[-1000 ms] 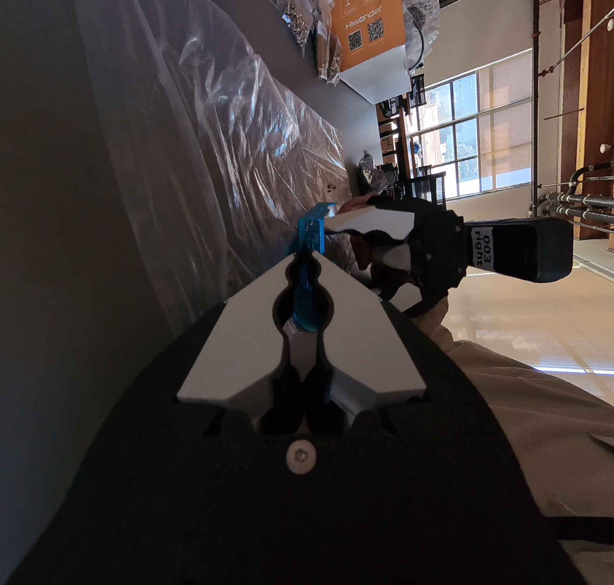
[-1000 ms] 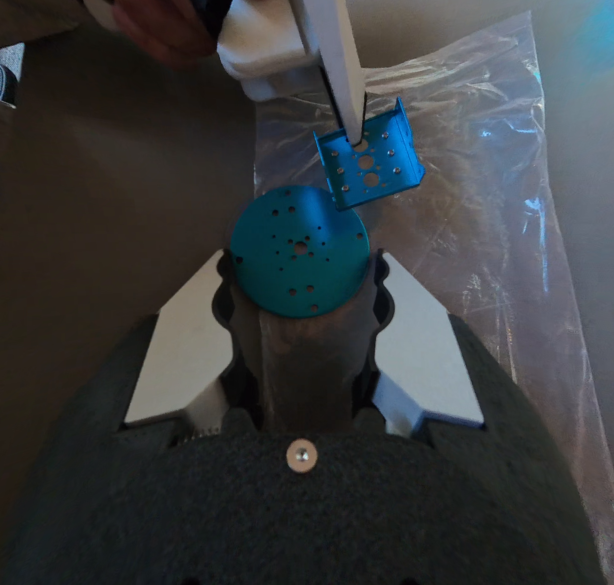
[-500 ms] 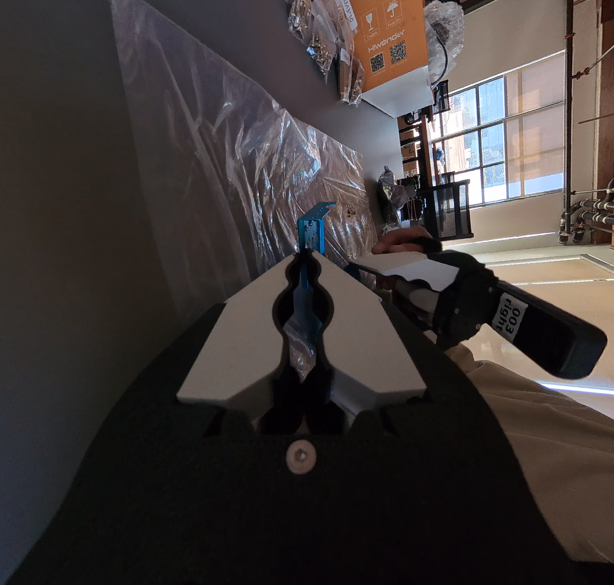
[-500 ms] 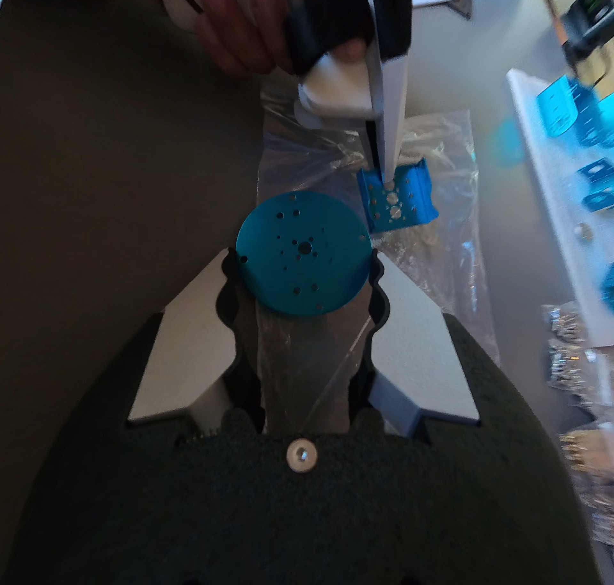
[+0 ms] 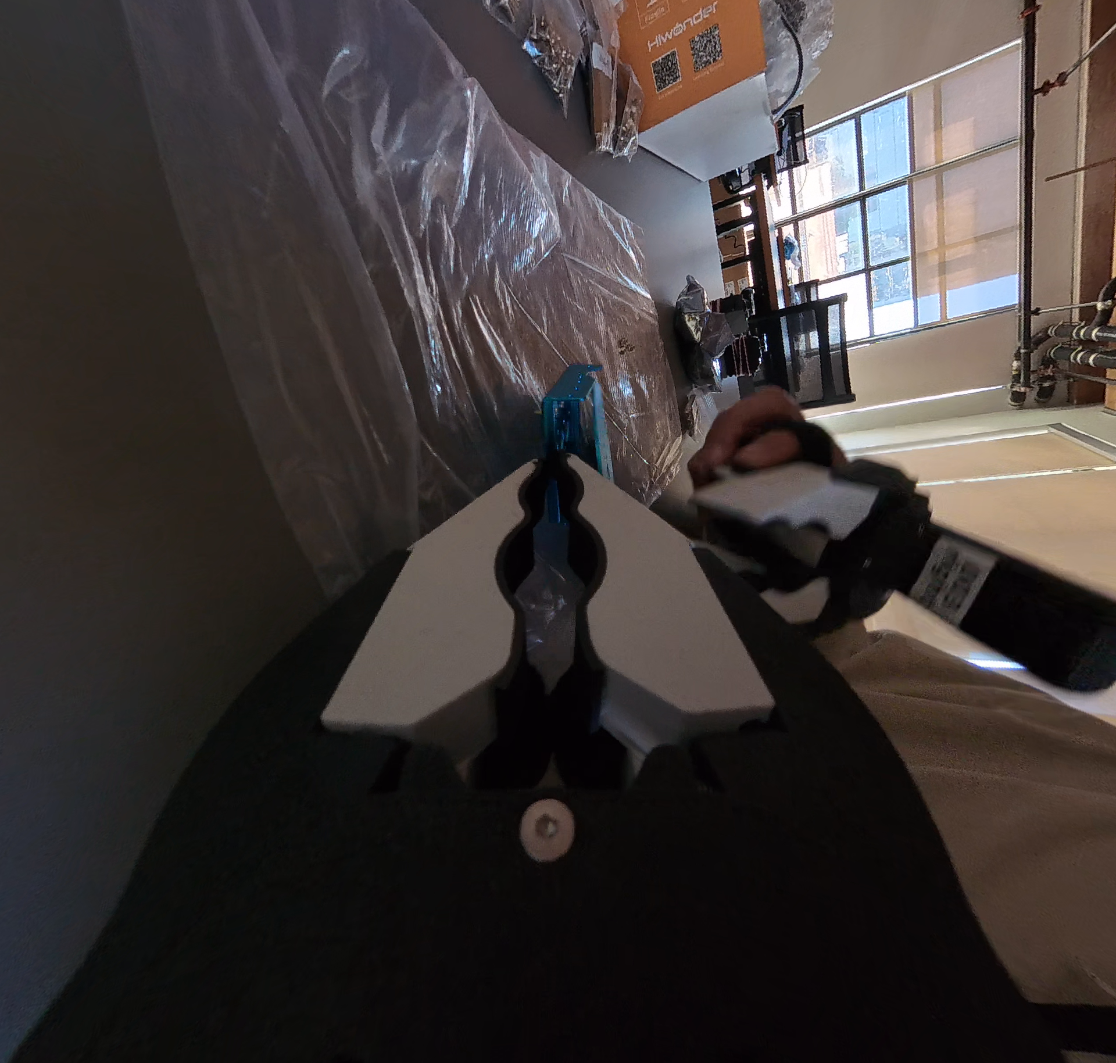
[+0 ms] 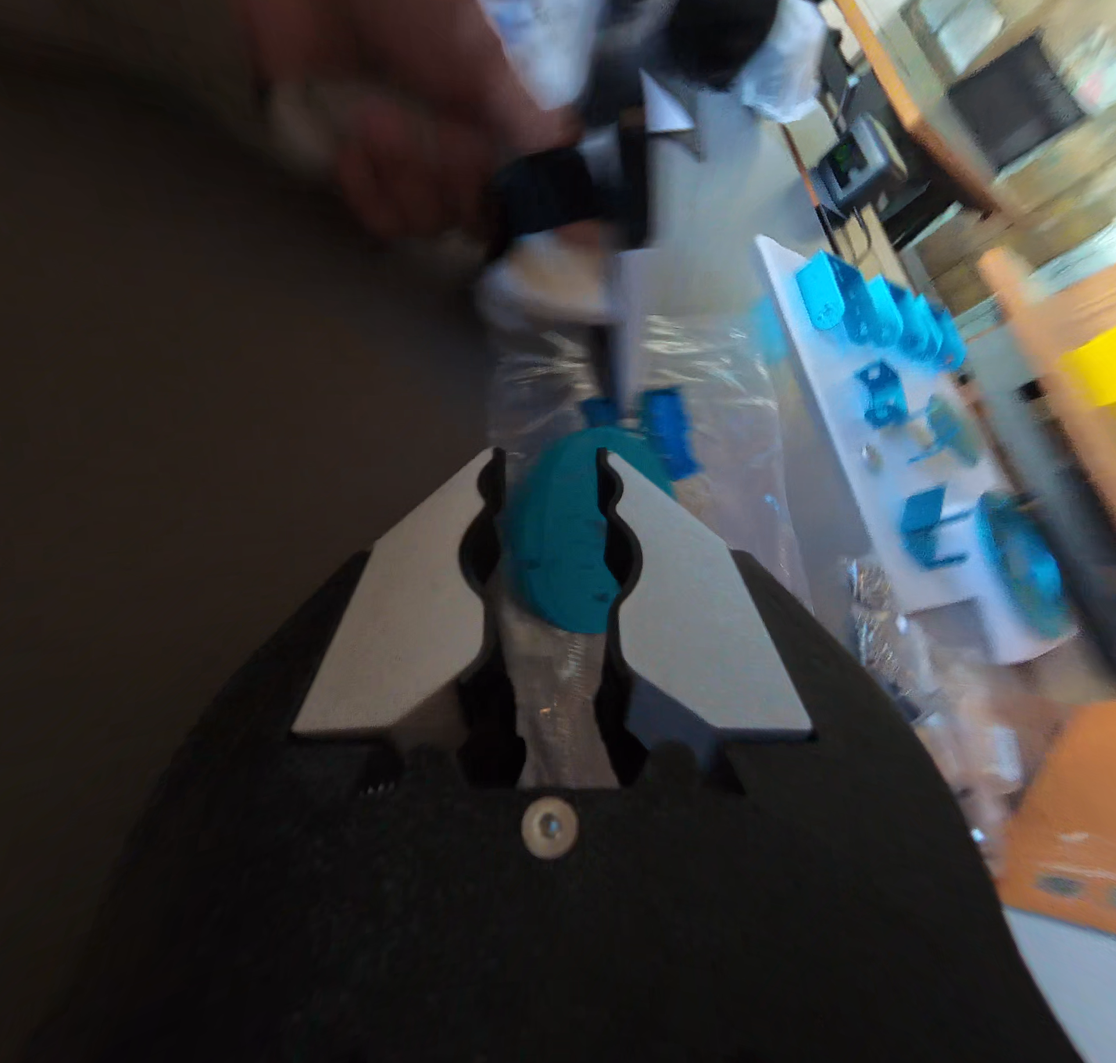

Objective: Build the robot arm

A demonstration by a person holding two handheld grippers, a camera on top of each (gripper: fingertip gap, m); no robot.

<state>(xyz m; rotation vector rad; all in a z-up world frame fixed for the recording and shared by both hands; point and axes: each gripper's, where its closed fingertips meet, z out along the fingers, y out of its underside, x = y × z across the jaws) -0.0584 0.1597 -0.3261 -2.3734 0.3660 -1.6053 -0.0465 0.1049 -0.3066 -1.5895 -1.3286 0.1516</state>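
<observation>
My left gripper (image 5: 558,460) is shut on the edge of a blue U-shaped bracket (image 5: 567,424) with holes and holds it up beside the clear plastic bag (image 5: 423,219). In the blurred right wrist view the left gripper (image 6: 622,394) and the bracket (image 6: 664,424) show just ahead. A teal round disc (image 6: 561,551) with holes sits tilted between the narrowed jaws of my right gripper (image 6: 546,454); its right side is hidden behind the right finger. I cannot tell whether the jaws press on it. The right gripper (image 5: 706,515) also shows in the left wrist view, held by a hand.
A white tray (image 6: 845,430) with several blue metal parts stands to the right. An orange box (image 5: 694,25) and small bags of screws (image 5: 543,25) lie beyond the bag on the dark table (image 6: 241,430). A person's trouser leg (image 5: 966,792) is close by. The gap from one gripper's tips to the other's is roughly 6 cm.
My right gripper's jaws have narrowed around the disc, and the gripper has swung and tilted, blurring its view. My left gripper still holds the bracket and has shifted slightly.
</observation>
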